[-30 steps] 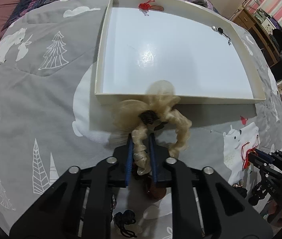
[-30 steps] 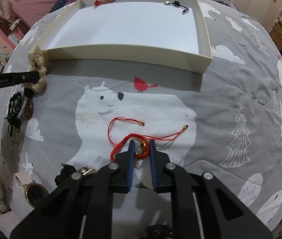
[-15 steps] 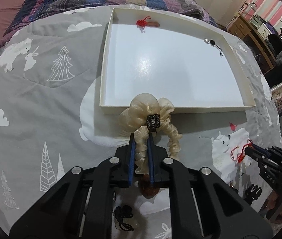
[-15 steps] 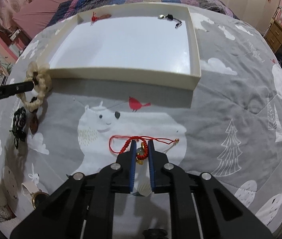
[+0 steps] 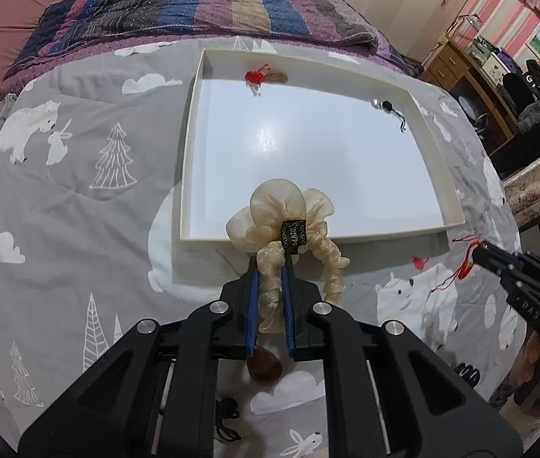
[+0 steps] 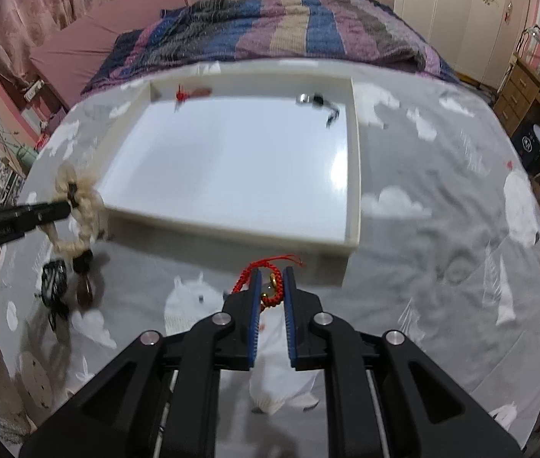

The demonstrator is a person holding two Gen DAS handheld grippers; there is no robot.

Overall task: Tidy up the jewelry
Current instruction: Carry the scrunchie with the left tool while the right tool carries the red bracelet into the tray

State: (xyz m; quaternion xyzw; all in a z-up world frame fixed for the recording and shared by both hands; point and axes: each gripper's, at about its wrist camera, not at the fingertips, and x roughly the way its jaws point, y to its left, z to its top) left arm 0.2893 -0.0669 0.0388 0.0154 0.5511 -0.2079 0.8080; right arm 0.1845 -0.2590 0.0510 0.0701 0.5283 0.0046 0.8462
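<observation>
My left gripper (image 5: 270,263) is shut on a beige ruffled scrunchie (image 5: 285,221) and holds it raised over the near wall of the white tray (image 5: 437,175). My right gripper (image 6: 272,273) is shut on a red braided bracelet (image 6: 254,273) with a gold bead and holds it raised in front of the tray's (image 6: 353,160) near right corner. The tray holds a red tassel charm (image 5: 256,75) at the far left and a black cord pendant (image 5: 388,107) at the far right. The right gripper also shows in the left wrist view (image 5: 476,253), and the left gripper with the scrunchie shows in the right wrist view (image 6: 69,208).
The tray lies on a grey bedspread (image 5: 79,191) printed with bears and trees. A brown stone pendant (image 5: 264,366) and a black cord (image 5: 226,420) lie below my left gripper. A striped blanket (image 5: 231,4) is behind the tray. Wooden furniture (image 5: 460,72) stands to the right.
Both grippers have risen from the bedspread and moved toward the tray. The scrunchie and the red bracelet have been lifted clear of the fabric.
</observation>
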